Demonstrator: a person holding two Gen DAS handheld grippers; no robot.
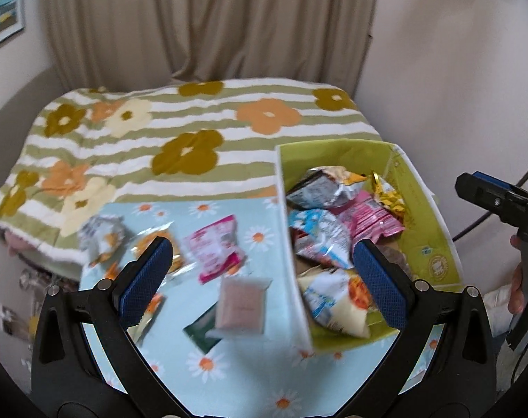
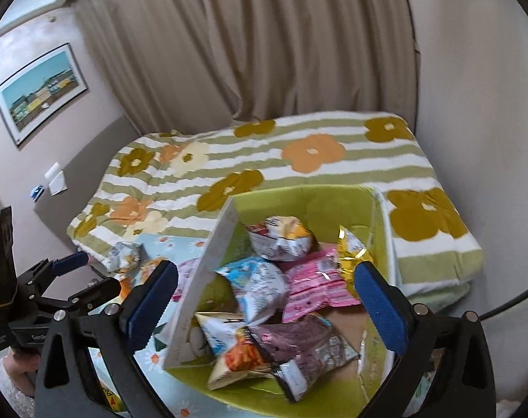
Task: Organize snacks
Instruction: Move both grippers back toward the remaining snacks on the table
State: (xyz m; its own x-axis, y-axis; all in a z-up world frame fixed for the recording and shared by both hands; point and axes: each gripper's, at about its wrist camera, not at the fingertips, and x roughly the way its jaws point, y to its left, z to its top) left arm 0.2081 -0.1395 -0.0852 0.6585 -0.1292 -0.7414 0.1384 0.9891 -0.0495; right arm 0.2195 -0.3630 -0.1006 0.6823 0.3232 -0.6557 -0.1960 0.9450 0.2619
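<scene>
On the daisy-print cloth [image 1: 250, 376] at left lie loose snack packets, among them a pink packet [image 1: 215, 249] and a pale square packet [image 1: 243, 304], under the left gripper [image 1: 264, 285], whose jaws gape wide and empty. To the right stands the green box [image 2: 319, 202] heaped with snack bags [image 2: 264, 285]. The right gripper [image 2: 267, 306] hangs above it, wide apart and holding nothing.

Behind, a beige pleated curtain [image 2: 250, 41] hanging to a bed under a green-and-white striped blanket [image 1: 180, 129] with brown and orange flowers, near it a pale blue daisy-print cloth [image 1: 250, 358], and on the left wall a framed picture [image 2: 41, 92] of coloured buildings.
</scene>
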